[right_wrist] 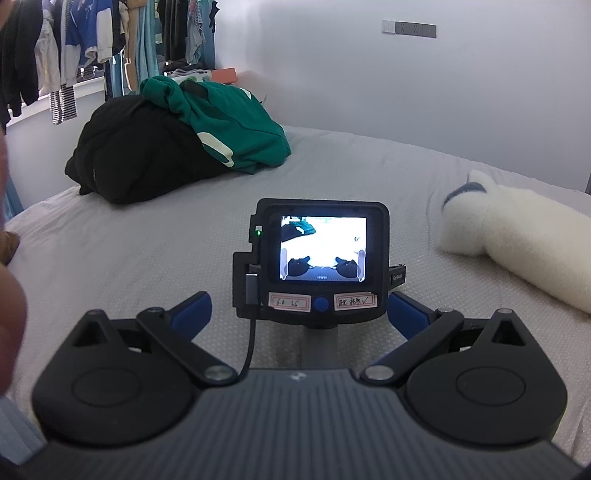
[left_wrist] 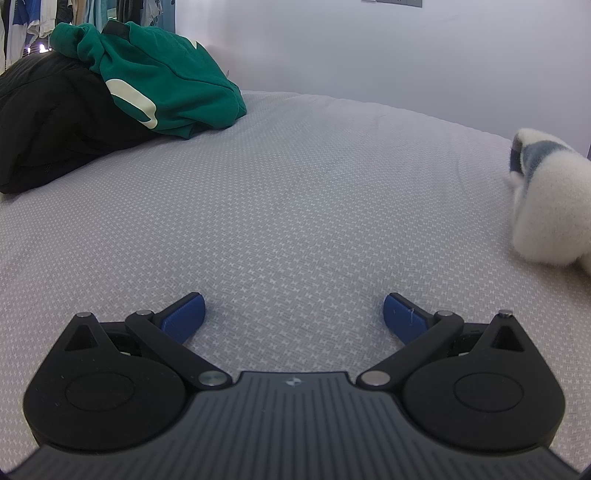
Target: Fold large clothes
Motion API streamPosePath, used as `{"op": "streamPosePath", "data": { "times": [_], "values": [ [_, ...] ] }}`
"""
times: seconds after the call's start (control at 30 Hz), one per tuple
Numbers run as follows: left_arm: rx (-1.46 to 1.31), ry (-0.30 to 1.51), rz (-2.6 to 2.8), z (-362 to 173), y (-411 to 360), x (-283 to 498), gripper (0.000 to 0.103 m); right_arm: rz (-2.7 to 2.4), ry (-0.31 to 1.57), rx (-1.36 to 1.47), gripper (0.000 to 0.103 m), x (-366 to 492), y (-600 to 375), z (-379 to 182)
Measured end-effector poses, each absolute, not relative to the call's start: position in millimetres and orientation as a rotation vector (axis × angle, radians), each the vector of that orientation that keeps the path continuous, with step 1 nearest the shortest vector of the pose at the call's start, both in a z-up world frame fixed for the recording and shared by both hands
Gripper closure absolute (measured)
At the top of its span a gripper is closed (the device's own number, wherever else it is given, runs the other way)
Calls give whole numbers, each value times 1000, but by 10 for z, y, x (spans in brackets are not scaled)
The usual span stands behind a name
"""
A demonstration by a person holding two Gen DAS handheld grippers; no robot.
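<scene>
Left gripper: jaws spread wide apart, empty, low over the grey bed sheet.
Right gripper: jaws spread wide apart, empty; the left unit's camera, its screen lit, sits ahead between the blue pads.
Green sweatshirt: crumpled, lying on top of the black garment, at the far left of the bed, well apart from both grippers.
White plush item: on the bed, right side, with a blue-grey patch.
Background: hanging clothes behind the bed; wall outlets upper right.
</scene>
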State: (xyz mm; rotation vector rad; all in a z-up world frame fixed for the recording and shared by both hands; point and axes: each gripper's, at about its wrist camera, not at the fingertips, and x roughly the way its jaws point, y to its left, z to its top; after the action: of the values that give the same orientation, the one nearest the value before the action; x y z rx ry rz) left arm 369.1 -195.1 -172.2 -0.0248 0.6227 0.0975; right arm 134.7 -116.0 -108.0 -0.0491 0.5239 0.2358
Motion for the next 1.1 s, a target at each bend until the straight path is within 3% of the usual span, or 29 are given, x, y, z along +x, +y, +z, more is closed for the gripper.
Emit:
{"op": "streamPosePath", "data": {
  "times": [1.1],
  "values": [
    [-25,622,97,-1726,-1949,3687,0,237,518,-41,0,1327,-1179,-1090]
  ]
}}
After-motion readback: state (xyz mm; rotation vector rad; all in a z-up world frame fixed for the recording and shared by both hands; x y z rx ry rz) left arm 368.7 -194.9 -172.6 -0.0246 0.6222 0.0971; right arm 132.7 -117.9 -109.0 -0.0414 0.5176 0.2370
